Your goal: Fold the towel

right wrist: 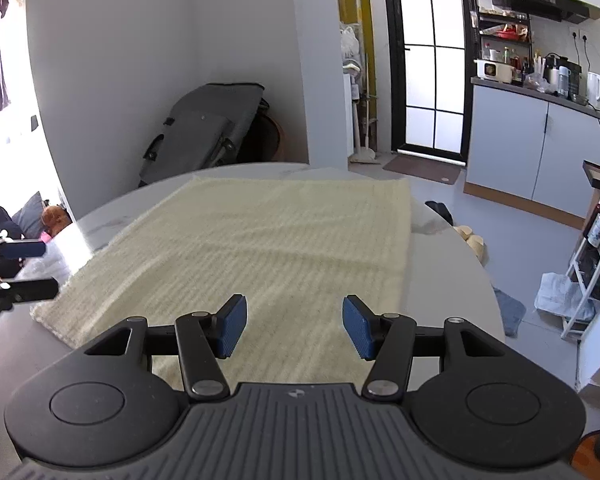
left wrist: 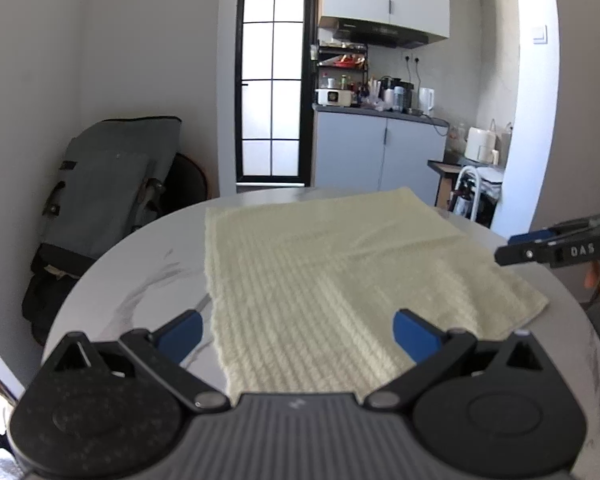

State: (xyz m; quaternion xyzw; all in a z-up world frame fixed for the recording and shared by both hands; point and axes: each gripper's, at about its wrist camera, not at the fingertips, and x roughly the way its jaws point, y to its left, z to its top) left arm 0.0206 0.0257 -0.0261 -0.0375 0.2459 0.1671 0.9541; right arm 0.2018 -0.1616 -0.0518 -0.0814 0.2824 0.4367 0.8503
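Both the left gripper and right gripper are hovering with jaws apart over the cream ribbed towel; grabbing uneven corners is risking a skewed fold

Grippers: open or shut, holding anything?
Left gripper: open, empty, above the towel.
Right gripper: open, empty, above it too.

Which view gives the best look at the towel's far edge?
Right wrist view: the pale yellow ribbed towel lies flat on the round white table, its whole far edge visible. In the left wrist view, the towel appears angled, its far edge foreshortened.
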